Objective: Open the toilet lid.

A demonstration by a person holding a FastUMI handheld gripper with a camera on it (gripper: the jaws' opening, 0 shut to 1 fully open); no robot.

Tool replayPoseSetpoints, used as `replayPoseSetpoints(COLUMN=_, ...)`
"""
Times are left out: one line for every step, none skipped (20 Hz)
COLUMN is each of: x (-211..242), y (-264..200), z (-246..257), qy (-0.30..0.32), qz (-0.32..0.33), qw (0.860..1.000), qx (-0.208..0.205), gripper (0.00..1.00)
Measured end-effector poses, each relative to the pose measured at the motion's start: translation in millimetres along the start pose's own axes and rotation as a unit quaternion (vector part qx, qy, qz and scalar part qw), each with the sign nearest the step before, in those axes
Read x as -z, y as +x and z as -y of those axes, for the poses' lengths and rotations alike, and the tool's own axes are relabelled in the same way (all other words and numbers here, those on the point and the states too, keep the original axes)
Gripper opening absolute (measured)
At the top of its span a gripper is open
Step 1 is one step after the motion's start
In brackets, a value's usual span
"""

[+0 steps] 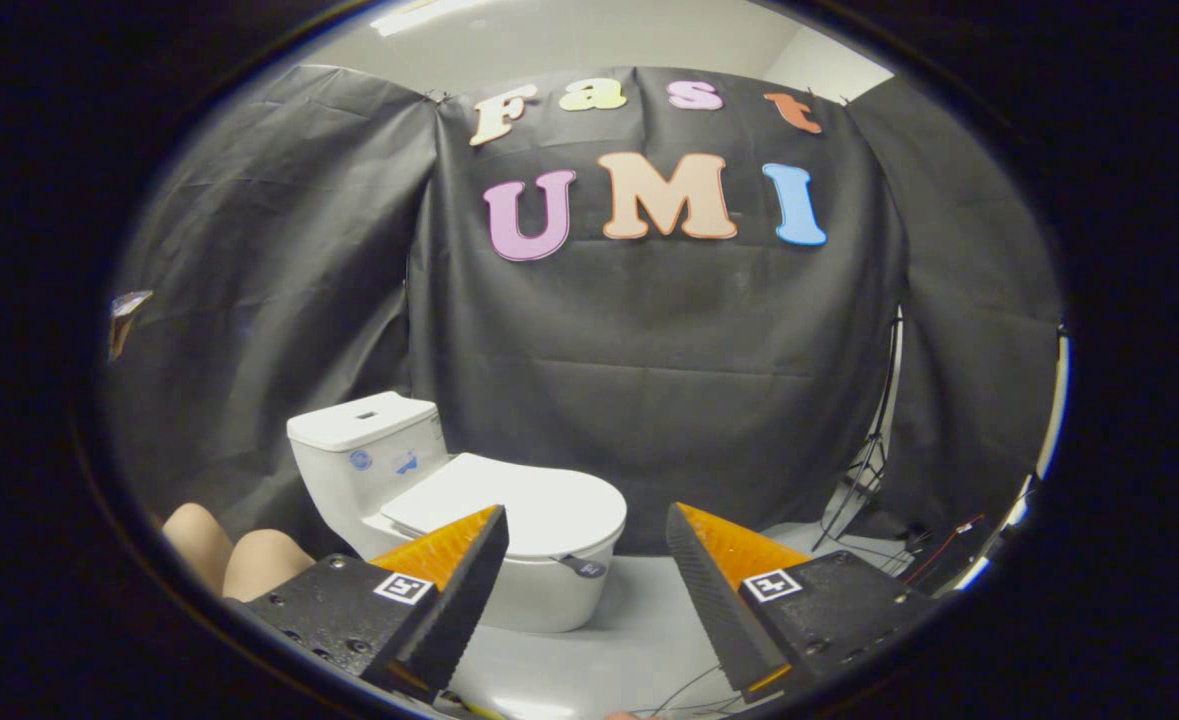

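Glossy grey floor point(639, 630); white ceramic toilet point(469, 520), smooth oval lid point(519, 505) closed; gripper point(584, 530) wide open, empty.

The toilet point(469, 520) stands on the floor point(639, 630) before the booth's cloth wall point(649, 380), its tank point(364, 440) at the back left and its lid point(514, 505) down over the bowl. The gripper point(584, 560) hangs apart from it with fingers spread, the left finger point(459, 590) overlapping the bowl's near side and the lid's front edge just beyond the gap. A tripod point(864, 470) stands by the wall to the right, and a person's knees point(234, 555) sit left of the toilet.
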State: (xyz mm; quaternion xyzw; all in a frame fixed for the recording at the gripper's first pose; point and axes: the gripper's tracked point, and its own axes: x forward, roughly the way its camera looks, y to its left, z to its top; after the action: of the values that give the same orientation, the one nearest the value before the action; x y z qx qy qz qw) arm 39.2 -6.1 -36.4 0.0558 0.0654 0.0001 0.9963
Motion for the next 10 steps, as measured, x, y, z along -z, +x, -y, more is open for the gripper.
replayPoseSetpoints(x=-5, y=6, z=1, qy=-0.002, qz=0.002, qw=1.000, qx=0.000, gripper=0.97)
replayPoseSetpoints(x=-7, y=14, z=3, qy=-0.003, qz=0.001, qw=1.000, qx=0.000, gripper=0.97)
replayPoseSetpoints(x=-10, y=22, z=2, qy=-0.001, qz=-0.001, qw=1.000, qx=-0.007, gripper=0.97)
replayPoseSetpoints(x=-12, y=31, z=1, qy=0.002, qz=-0.003, qw=1.000, qx=-0.014, gripper=0.97)
replayPoseSetpoints(x=-16, y=40, z=1, qy=0.006, qz=-0.006, qw=1.000, qx=-0.019, gripper=0.97)
replayPoseSetpoints(x=-17, y=49, z=3, qy=0.013, qz=-0.008, qw=1.000, qx=-0.022, gripper=0.97)
replayPoseSetpoints(x=-18, y=59, z=5, qy=0.025, qz=-0.015, qw=0.999, qx=-0.022, gripper=0.97)
replayPoseSetpoints(x=-14, y=69, z=11, qy=0.041, qz=-0.027, qw=0.999, qx=-0.017, gripper=0.97)
replayPoseSetpoints(x=-11, y=79, z=13, qy=0.060, qz=-0.038, qw=0.997, qx=-0.017, gripper=0.97)
replayPoseSetpoints(x=-10, y=88, z=12, qy=0.078, qz=-0.043, qw=0.996, qx=-0.023, gripper=0.97)
